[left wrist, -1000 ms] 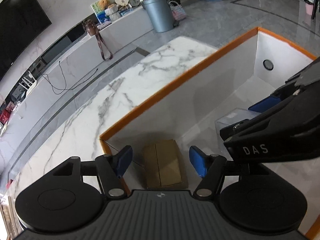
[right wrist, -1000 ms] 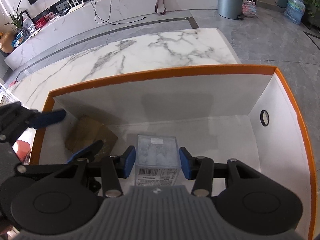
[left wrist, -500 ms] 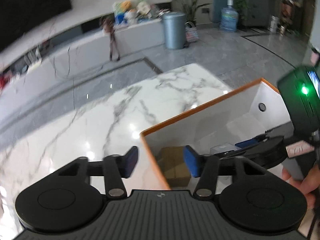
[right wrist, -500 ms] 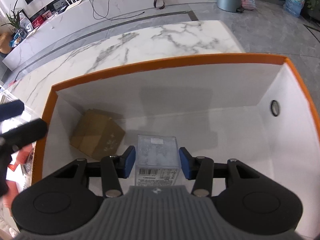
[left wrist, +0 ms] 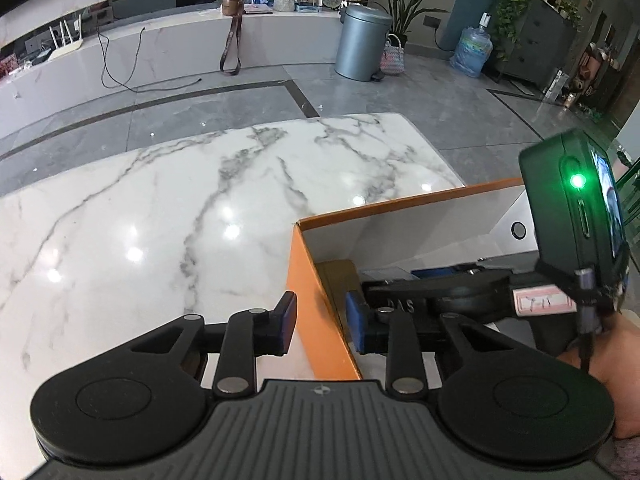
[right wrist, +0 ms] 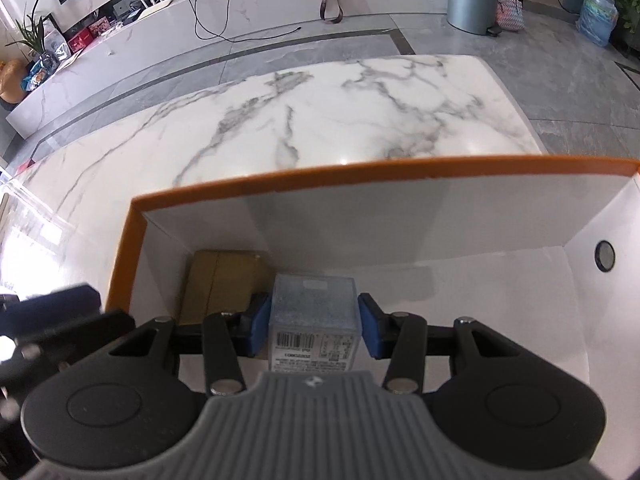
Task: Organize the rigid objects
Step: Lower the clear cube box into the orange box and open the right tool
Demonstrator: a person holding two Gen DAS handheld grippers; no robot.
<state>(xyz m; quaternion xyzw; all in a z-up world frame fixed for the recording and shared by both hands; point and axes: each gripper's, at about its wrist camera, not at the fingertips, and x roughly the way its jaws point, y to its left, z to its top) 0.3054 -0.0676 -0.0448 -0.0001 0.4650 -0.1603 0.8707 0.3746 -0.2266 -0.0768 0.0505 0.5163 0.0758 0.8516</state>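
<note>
Holding clear box [right wrist: 314, 308], right tongs [right wrist: 314, 320] inside orange-rimmed bin [right wrist: 360, 172], left tongs [left wrist: 320, 322] narrowed, empty.

Bright daylight; ceiling glare on marble table [left wrist: 168, 216]; fisheye-bent edges.

A frosted clear box [right wrist: 313, 305] with a barcode label on its near face stands upright and square, low in the orange-rimmed white bin [right wrist: 400, 224]. A flat brown cardboard box [right wrist: 222, 280] lies on the bin's floor at its nine o'clock, tucked into the bin's far left corner, the two just beside each other.
</note>
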